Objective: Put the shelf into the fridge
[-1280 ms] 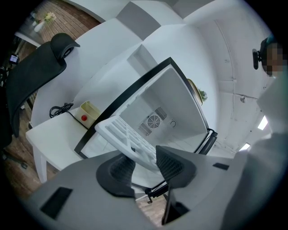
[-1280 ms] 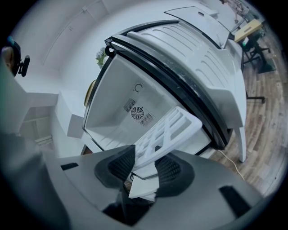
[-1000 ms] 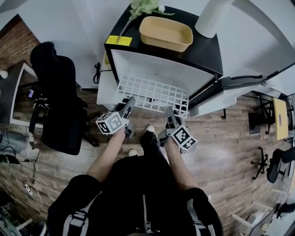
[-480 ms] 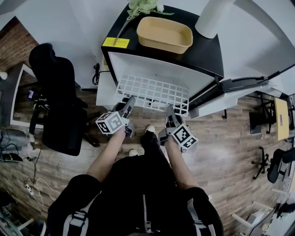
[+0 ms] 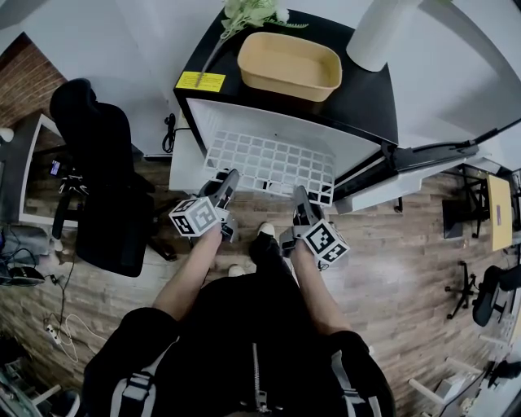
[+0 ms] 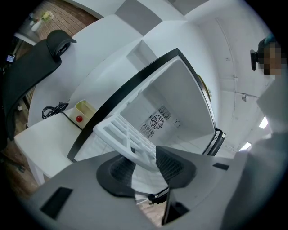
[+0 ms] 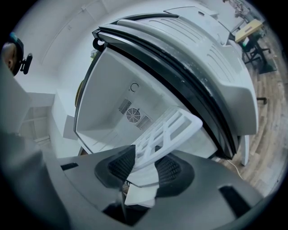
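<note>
I'm seeing a tan tub [image 5: 289, 63] sitting beside a green sprig [image 5: 252, 12] | white cylinder [image 5: 381, 28] standing right of the tub | black office chair [image 5: 102, 163] resting on the wood floor [image 5: 407, 269], left | black cable [image 5: 171, 130] coiling near it

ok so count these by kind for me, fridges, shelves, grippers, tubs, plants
fridge: 1
shelf: 1
grippers: 2, left gripper and right gripper, each shut on the shelf
tub: 1
plant: 1
total: 6

Bright, even light; strong fisheye distortion, dark corners.
</note>
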Motion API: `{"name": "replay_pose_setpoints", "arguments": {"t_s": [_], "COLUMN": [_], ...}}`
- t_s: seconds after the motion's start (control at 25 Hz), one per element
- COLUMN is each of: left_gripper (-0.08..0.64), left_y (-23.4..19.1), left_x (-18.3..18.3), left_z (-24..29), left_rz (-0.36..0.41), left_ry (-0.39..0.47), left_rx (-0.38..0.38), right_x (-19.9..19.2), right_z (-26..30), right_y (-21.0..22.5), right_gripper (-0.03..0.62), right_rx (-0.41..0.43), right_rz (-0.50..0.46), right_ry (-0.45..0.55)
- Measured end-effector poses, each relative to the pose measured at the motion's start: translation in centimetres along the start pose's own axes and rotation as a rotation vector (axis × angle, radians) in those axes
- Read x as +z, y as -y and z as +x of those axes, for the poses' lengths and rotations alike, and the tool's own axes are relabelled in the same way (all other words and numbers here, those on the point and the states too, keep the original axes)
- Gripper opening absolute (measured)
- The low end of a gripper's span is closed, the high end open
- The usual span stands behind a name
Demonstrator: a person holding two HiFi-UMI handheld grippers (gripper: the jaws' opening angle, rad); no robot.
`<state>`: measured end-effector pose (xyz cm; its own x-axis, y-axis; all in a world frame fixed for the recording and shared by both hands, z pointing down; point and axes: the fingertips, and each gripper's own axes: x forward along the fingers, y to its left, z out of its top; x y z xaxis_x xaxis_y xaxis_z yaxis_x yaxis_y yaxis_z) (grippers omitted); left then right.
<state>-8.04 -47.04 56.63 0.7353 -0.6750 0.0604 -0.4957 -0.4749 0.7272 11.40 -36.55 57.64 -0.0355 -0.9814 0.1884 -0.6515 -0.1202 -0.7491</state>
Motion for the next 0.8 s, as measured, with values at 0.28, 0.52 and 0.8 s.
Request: {"name": "replay_pose_setpoints", "arguments": {"t_s": [0.28, 0.52, 0.8], "left_gripper": [0.16, 0.16, 0.158], "left_y": [-0.2, -0.5, -0.8], "left_x": [0.3, 0.6, 0.9], "left_z": [0.9, 1.9, 3.0], "left_rz": [0.0, -0.005, -0.007], "left_ry": [0.005, 0.015, 0.027], "left_rx": [0.003, 0.007, 0.013], "right_x": [0.5, 0.6, 1.5], "right_z": [0.9, 1.9, 2.9], "right_y": [0.3, 0.8, 0.8], "right_gripper": [0.146, 0.146, 0.144], "right_rx": [-0.005, -0.007, -0.017], "right_rz": [-0.006, 0.004, -0.001], "right_ry": [0.01, 0.009, 0.026]}}
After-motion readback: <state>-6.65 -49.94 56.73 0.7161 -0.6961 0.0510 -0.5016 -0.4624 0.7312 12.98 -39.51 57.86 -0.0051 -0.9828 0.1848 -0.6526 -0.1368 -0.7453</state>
